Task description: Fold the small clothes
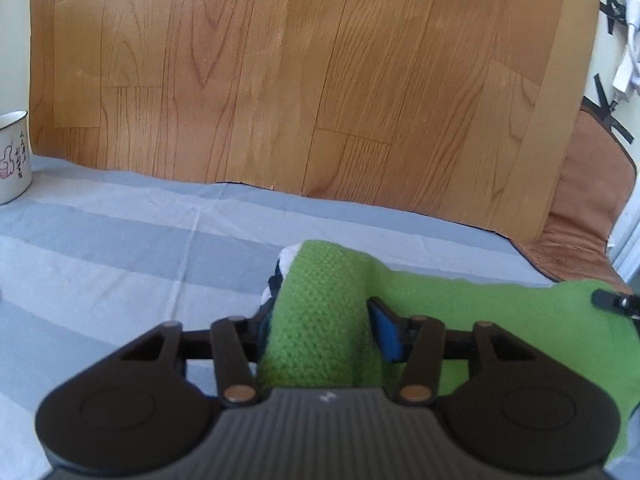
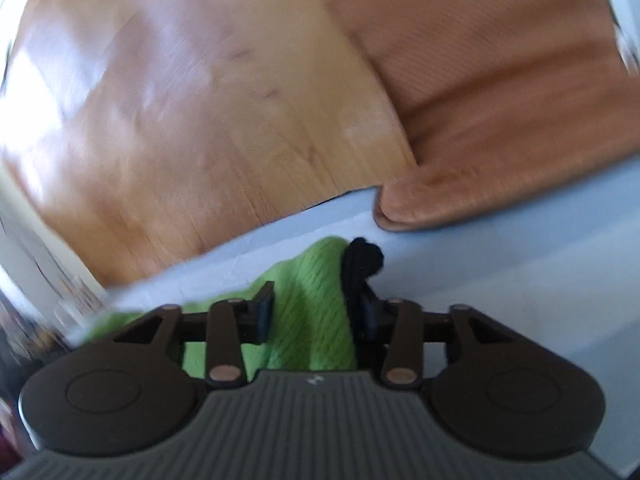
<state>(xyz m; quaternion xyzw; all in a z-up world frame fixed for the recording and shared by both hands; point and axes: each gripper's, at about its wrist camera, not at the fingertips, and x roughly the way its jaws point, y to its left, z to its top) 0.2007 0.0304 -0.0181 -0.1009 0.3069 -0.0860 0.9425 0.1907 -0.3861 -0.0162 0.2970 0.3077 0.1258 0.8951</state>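
A small green knitted garment with white and black trim lies on a grey striped cloth. My left gripper is shut on a bunched fold of it, with the rest spreading to the right. In the right wrist view my right gripper is shut on another part of the green garment, where a black edge pokes up between the fingers. The right gripper's tip shows at the far right edge of the left wrist view, on the garment.
A wood-pattern board stands behind the cloth. A white enamel mug sits at the far left. A brown cushion lies at the right, also in the right wrist view. The right wrist view is motion-blurred.
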